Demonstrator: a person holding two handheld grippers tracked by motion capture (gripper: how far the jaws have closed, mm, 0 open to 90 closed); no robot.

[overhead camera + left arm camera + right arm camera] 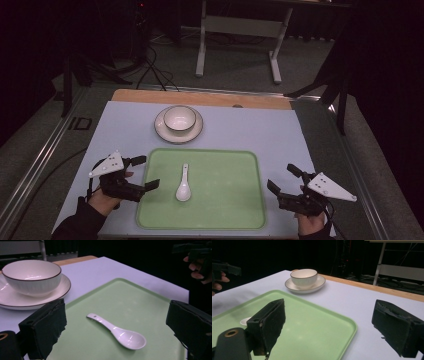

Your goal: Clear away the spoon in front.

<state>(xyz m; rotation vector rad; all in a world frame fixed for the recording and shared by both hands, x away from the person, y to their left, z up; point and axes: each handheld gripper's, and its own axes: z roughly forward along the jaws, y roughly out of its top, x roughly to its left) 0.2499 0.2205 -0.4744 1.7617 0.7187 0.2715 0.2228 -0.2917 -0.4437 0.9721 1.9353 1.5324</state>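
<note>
A white ceramic spoon lies on a green tray, bowl end toward me. Behind the tray a white bowl sits on a white saucer. My left gripper hovers open at the tray's left edge, jaws wide and pointed at the spoon. My right gripper hovers open off the tray's right edge, nothing between its jaws. In the right gripper view the left jaw hides most of the spoon.
A pale blue mat covers the table, with a wooden strip along the far edge. A white table frame and cables stand on the floor beyond. Bare mat lies between saucer and tray and at the right.
</note>
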